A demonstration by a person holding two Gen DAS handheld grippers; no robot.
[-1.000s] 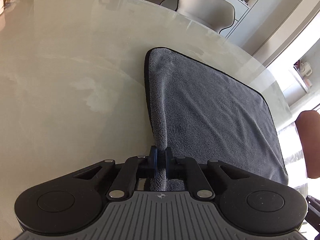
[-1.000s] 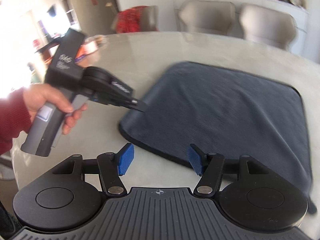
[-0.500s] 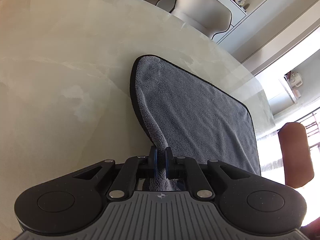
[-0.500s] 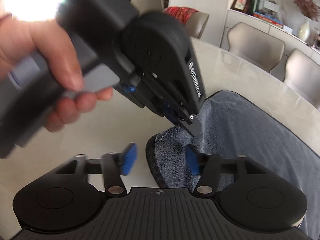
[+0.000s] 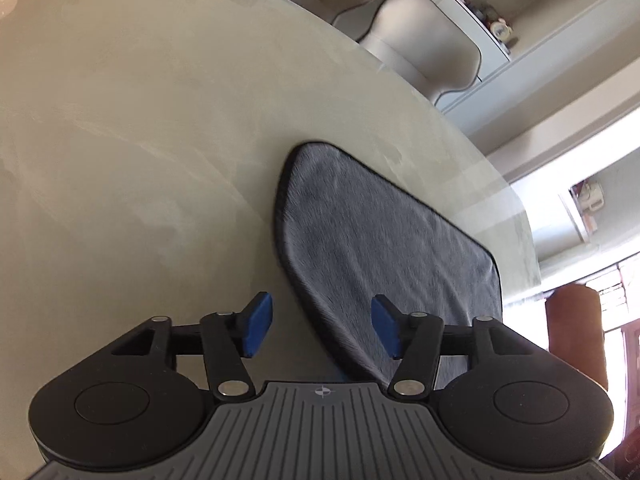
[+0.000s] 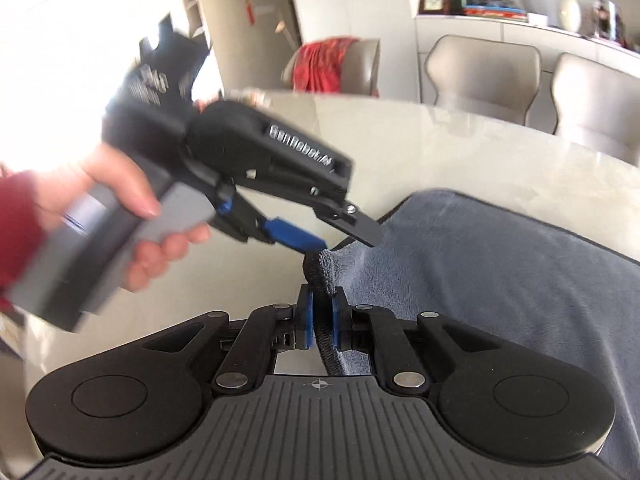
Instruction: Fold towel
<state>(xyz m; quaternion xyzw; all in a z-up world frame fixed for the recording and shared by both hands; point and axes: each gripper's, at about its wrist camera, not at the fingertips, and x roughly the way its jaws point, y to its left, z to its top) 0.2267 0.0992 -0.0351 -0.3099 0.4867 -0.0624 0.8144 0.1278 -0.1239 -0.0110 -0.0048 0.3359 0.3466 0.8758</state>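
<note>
Towel: a grey microfibre towel [image 5: 384,248] with dark piped edging is laid on the bench [image 5: 140,128]; its near corner is lifted off the surface in the right wrist view [image 6: 326,268].
Right tongs: the right tongs [image 6: 322,318] are clenched on the towel's near corner, the dark edging pinched between the blue pads [image 6: 306,320].
Left tongs: the left tongs [image 5: 322,330] are released, blue pads spread wide, held above the towel's near edge; nothing is seen between them. In the right wrist view the left tongs [image 6: 346,238] are seen just above the raised corner; contact with the cloth cannot be told, the frame being blurred there.
Hand: the left unit's grey handle is gripped by a hand [image 6: 132,208] with a red sleeve [image 6: 18,220].
Bench: a pale, glossy, rounded top, the towel lying near its edge.
Background: beige chairs [image 6: 480,72] are set at the far side of the bench; a red cloth [image 6: 320,62] is draped over one chair.
</note>
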